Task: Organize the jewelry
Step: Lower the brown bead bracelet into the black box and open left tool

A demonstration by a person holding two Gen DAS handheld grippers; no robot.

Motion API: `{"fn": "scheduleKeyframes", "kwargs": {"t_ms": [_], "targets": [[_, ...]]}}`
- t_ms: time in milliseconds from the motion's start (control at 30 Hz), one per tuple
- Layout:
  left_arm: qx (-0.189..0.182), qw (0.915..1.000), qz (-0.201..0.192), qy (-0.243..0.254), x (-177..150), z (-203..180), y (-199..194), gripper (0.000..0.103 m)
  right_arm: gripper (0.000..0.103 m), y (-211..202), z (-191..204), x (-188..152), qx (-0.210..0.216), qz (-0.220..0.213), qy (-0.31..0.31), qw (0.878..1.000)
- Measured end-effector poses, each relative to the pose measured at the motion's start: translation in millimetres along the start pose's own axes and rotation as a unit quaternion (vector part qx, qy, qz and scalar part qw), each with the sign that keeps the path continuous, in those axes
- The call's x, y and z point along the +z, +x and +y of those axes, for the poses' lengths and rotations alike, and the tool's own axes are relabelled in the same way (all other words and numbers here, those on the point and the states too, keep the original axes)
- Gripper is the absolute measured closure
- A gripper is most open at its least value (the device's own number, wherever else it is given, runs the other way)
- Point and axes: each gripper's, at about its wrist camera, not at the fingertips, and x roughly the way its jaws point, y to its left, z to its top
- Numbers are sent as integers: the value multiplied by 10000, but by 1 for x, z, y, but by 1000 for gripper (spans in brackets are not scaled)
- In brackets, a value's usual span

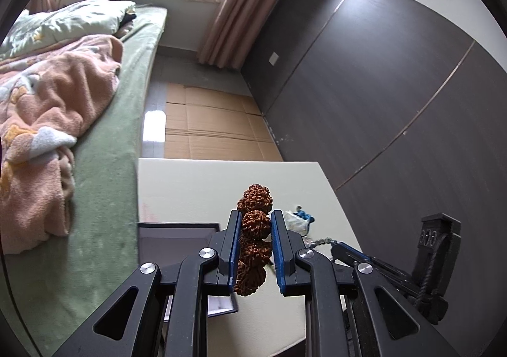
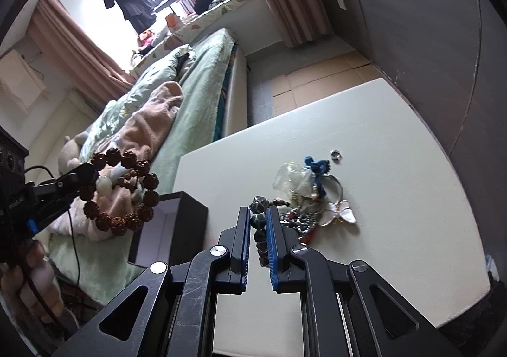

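Note:
My left gripper is shut on a bracelet of large knobbly brown beads, held in the air; in the right wrist view that bracelet hangs as a full ring from the left gripper, above the open dark box. My right gripper is shut on a dark green bead bracelet at the edge of a jewelry pile on the white table. The pile holds a blue tassel, a clear pouch and a white butterfly piece. A silver ring lies apart, beyond the pile.
The dark box sits at the table's left edge beside a green bed with a pink blanket. A dark panelled wall runs along the right. Cardboard covers the floor beyond the table. The right gripper shows low right in the left wrist view.

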Motion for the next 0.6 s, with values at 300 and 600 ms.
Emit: {"fn": "scheduleKeyframes", "kwargs": {"t_ms": [300, 600], "targets": [[111, 9995, 202, -223, -1, 29, -1, 79, 92, 8, 32, -2, 614, -153, -199, 9978], [492, 9979, 228, -355, 0, 56, 0, 46, 92, 24, 68, -2, 1396, -157, -301, 9896]]}}
